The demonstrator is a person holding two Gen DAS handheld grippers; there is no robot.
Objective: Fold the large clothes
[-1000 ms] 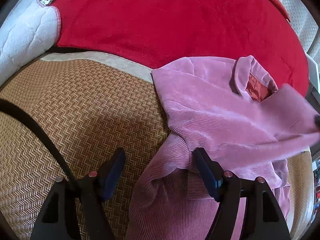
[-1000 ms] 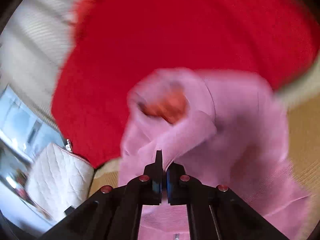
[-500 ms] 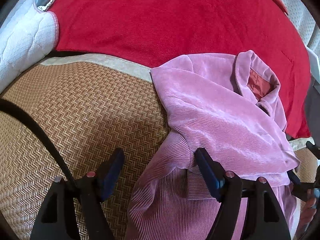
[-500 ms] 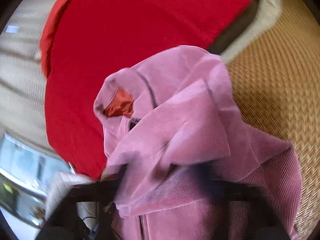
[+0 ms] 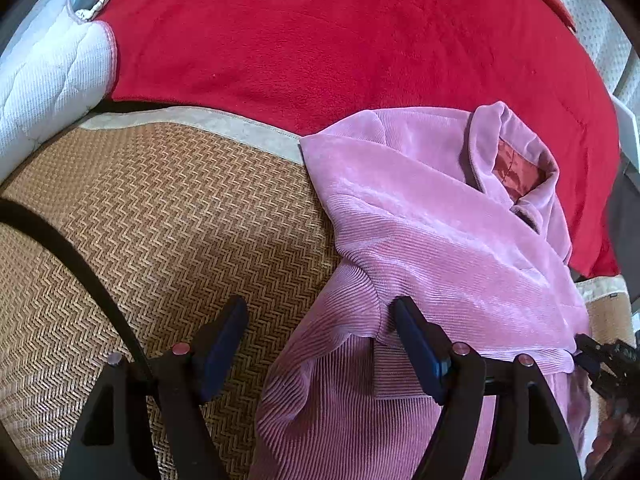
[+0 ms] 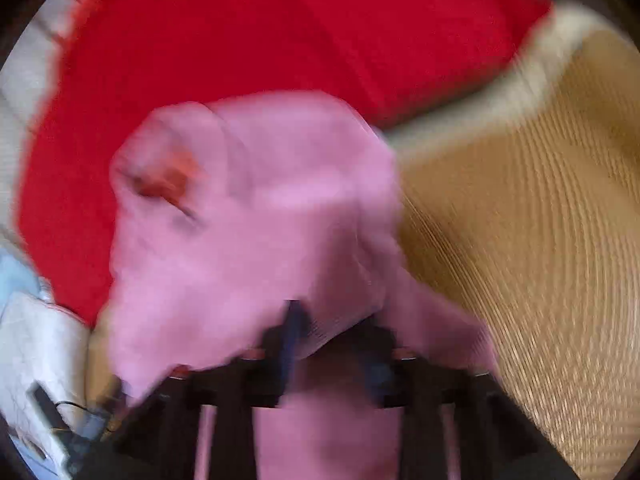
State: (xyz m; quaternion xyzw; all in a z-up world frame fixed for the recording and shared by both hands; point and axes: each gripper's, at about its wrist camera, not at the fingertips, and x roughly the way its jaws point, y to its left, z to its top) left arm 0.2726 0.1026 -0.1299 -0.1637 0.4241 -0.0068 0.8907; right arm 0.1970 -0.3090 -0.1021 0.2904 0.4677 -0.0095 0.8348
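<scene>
A pink corduroy jacket lies on the woven mat, its collar and red lining resting on the red blanket. One sleeve lies folded across its front. My left gripper stands open and still over the jacket's left edge; its right finger rests by the fold and its left finger is over bare mat. My right gripper is blurred low over the jacket. Its jaws are closing, still apart, with pink cloth showing in the gap. The left wrist view shows this gripper's tip at the sleeve's cuff.
A white quilted cushion lies at the far left, beside the blanket. A black cable crosses the mat near my left gripper. Bare mat stretches to the right of the jacket in the right wrist view.
My right gripper, shut on the lifted sleeve a second ago, let it go and sank to the jacket's near edge. The sleeve now lies flat across the front. The left gripper kept still.
</scene>
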